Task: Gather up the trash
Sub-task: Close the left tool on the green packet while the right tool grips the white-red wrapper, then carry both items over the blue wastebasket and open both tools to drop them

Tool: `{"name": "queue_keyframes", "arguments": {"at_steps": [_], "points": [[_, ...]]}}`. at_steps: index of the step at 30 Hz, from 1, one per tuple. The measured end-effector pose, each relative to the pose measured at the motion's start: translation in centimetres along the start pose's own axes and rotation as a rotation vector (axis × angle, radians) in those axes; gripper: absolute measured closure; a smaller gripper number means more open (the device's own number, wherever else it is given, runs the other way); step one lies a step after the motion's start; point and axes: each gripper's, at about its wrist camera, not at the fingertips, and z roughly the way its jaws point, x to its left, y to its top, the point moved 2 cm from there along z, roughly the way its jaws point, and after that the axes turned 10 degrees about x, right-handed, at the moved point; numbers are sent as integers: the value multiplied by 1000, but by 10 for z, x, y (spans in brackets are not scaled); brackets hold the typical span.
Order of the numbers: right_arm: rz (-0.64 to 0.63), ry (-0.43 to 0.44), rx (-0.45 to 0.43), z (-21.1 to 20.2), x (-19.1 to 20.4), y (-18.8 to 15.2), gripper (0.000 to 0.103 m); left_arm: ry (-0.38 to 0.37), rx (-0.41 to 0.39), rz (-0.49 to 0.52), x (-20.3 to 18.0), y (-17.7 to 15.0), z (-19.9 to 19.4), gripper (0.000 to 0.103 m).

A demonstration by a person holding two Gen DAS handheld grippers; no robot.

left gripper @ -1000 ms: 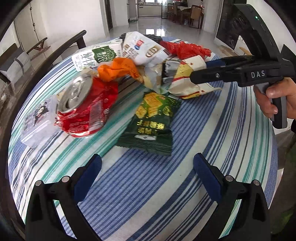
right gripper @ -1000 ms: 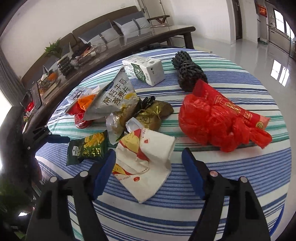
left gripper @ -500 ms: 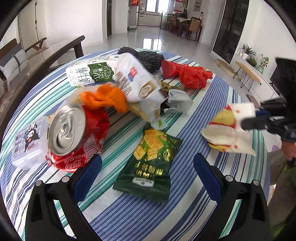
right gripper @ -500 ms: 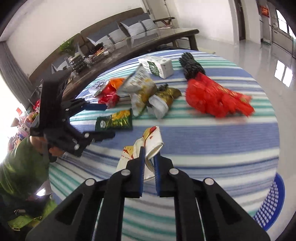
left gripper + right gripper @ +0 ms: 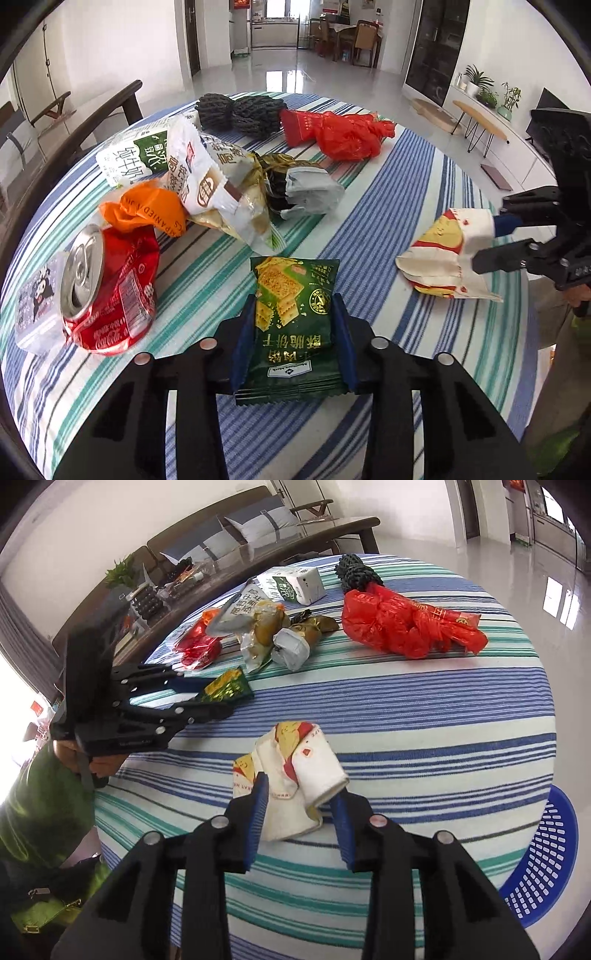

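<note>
I am clamping one green cracker packet [image 5: 291,325] in my left tool [image 5: 293,332], just closed. My right tool [image 5: 299,812], just opening, is gripping one white wrapper [image 5: 295,775] loosely above the surface [image 5: 424,720]. At 4 o'clock one blue basket [image 5: 546,853] is getting cut off.

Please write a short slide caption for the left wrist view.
Left gripper closes on green cracker packet; right gripper holds white paper wrapper over striped table.
</note>
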Motion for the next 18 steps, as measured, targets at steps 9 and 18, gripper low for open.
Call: {"name": "queue_keyframes", "arguments": {"at_steps": [9,18], "points": [[28,-10,-56,-21,-5,3,94,-59,-23,-39,-24,-7,-20,70],[230,-218,-178,-115,-94,-28,94,-209,-64,-10,-114,63,-34,70]]}}
